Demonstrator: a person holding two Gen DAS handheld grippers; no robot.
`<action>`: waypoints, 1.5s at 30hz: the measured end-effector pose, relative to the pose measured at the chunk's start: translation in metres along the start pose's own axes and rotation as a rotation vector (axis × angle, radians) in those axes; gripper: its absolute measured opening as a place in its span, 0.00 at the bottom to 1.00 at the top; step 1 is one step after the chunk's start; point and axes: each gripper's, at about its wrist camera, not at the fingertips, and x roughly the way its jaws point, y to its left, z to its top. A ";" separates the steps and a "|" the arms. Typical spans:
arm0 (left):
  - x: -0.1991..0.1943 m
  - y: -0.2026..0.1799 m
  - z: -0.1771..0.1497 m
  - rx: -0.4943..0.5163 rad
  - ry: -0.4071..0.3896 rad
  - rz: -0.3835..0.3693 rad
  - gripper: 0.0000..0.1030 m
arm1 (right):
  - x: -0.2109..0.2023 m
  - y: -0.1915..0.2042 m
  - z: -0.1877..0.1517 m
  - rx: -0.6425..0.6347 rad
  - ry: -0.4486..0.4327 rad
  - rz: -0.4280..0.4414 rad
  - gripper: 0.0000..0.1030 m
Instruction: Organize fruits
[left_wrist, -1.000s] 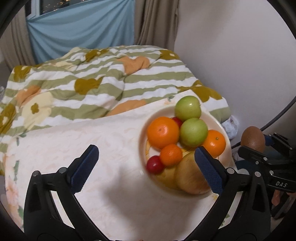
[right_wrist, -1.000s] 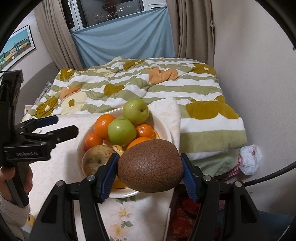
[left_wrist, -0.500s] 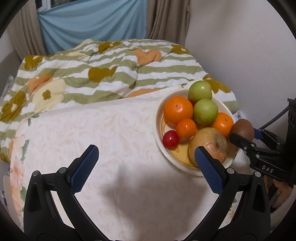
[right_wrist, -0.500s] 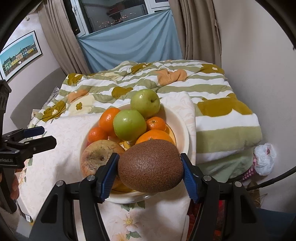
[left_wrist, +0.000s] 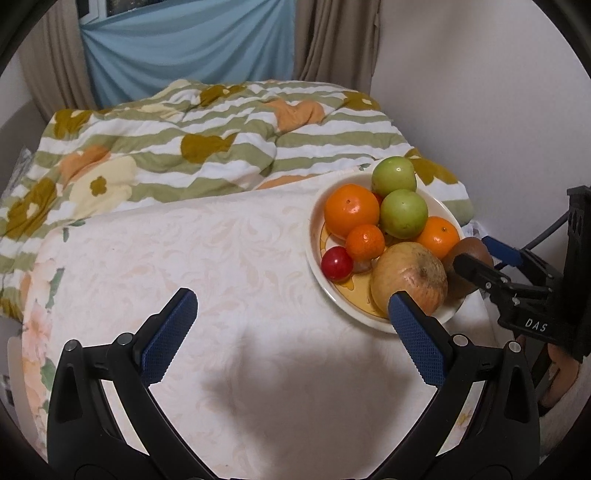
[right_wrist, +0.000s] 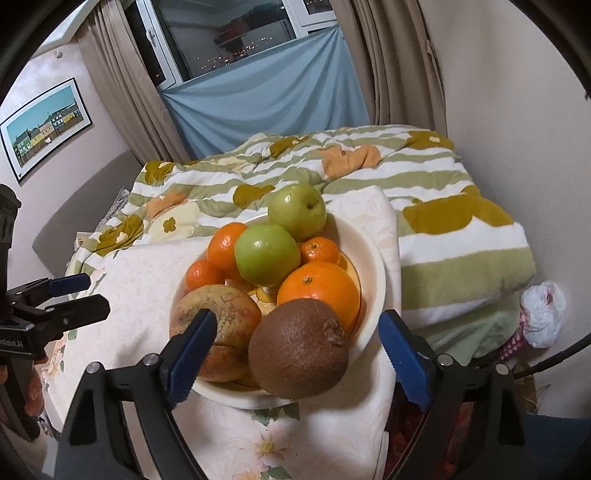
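A cream bowl (right_wrist: 376, 266) on the white floral cloth holds two green apples (right_wrist: 266, 254), several oranges (right_wrist: 317, 291), a small red fruit (left_wrist: 336, 263) and a brownish round fruit (right_wrist: 218, 317). A brown kiwi (right_wrist: 298, 349) rests at the bowl's near rim against an orange. My right gripper (right_wrist: 298, 317) straddles the kiwi; its jaws are opening and both blue pads stand clear of the kiwi's skin. The left wrist view shows the kiwi (left_wrist: 474, 245) behind the right gripper's fingers (left_wrist: 476, 271). My left gripper (left_wrist: 291, 299) is open over bare cloth left of the bowl (left_wrist: 314, 236), holding nothing.
A bed with a green striped, flowered quilt (left_wrist: 221, 147) lies behind the cloth-covered surface. A wall runs close on the right. A white plastic bag (right_wrist: 543, 314) lies on the floor at the right. A hand (right_wrist: 33, 391) holds the left gripper at the cloth's left edge.
The right jaws have spread off the kiwi, which has settled lower onto the bowl's near rim. The left gripper has drifted left, so the bowl sits farther right in its view.
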 end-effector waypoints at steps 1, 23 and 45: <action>-0.003 0.001 0.000 0.001 -0.004 0.000 1.00 | -0.002 0.001 0.001 -0.002 -0.001 -0.009 0.85; -0.157 0.083 -0.024 0.006 -0.150 0.068 1.00 | -0.115 0.145 0.027 -0.083 -0.061 -0.195 0.99; -0.218 0.157 -0.075 -0.101 -0.222 0.118 1.00 | -0.129 0.230 0.001 -0.077 -0.040 -0.270 0.99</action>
